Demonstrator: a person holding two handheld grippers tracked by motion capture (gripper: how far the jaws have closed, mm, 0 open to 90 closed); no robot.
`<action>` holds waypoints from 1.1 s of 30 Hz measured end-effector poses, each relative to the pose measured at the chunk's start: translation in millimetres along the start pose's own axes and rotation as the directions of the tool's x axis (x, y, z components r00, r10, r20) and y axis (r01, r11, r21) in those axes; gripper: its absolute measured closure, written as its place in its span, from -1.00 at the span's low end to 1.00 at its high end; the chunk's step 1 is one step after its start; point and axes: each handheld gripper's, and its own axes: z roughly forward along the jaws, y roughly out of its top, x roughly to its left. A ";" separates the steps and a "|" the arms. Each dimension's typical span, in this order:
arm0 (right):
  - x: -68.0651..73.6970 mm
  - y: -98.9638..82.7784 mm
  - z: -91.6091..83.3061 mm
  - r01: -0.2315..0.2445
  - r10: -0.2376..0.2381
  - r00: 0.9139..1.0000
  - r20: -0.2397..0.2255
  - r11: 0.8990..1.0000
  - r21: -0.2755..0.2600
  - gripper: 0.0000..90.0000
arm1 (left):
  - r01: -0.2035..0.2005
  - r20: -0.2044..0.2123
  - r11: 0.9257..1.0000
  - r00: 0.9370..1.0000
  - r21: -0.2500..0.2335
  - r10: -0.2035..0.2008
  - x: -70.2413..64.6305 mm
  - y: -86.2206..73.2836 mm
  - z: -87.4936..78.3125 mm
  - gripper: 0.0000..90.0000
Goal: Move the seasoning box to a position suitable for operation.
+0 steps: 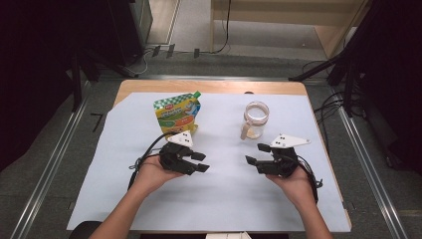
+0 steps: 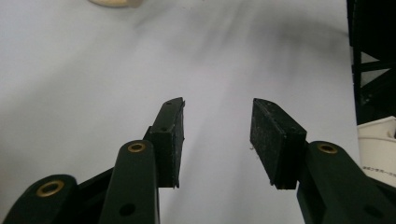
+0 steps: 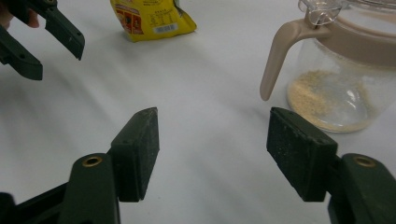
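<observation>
A yellow and green refill pouch (image 1: 177, 113) (image 3: 150, 17) stands at the back left of the white sheet. A clear glass jar (image 1: 255, 120) (image 3: 343, 70) with a beige handle and some tan powder stands at the back right. My left gripper (image 1: 200, 163) (image 2: 217, 140), held in front of the pouch, is open with nothing between its pads. My right gripper (image 1: 256, 154) (image 3: 212, 151) is open too, in front of the jar and pointing left toward the other gripper. The two grippers face each other over bare sheet.
The white sheet (image 1: 219, 199) covers a wooden table (image 1: 149, 85) whose edge shows at the back. Dark stands and cables (image 1: 343, 74) flank the table on the floor. A white object (image 2: 378, 149) shows at the right edge of the left gripper view.
</observation>
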 end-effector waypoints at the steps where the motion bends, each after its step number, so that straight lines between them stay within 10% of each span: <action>1: -0.8 0.0 -0.1 -0.007 0.007 1.000 -0.001 1.000 0.005 -0.18 | 0.000 -0.011 1.000 1.000 -0.002 0.000 -0.4 -1.1 -0.8 0.21; 17: -2.7 1.6 -2.1 -0.026 0.026 1.000 -0.012 1.000 0.003 0.02 | 0.072 -0.027 0.996 0.997 -0.052 -0.074 5.8 -7.1 -13.2 -0.33; 23: -2.7 2.6 -1.8 -0.012 0.012 1.000 -0.016 1.000 0.020 0.07 | 0.089 -0.026 0.996 0.996 -0.005 -0.089 4.7 -8.2 -14.7 0.11; 33: -3.5 3.0 -3.0 -0.006 0.006 1.000 -0.005 1.000 0.029 0.09 | 0.088 -0.040 0.996 0.995 -0.023 -0.089 8.9 -17.0 -16.8 0.03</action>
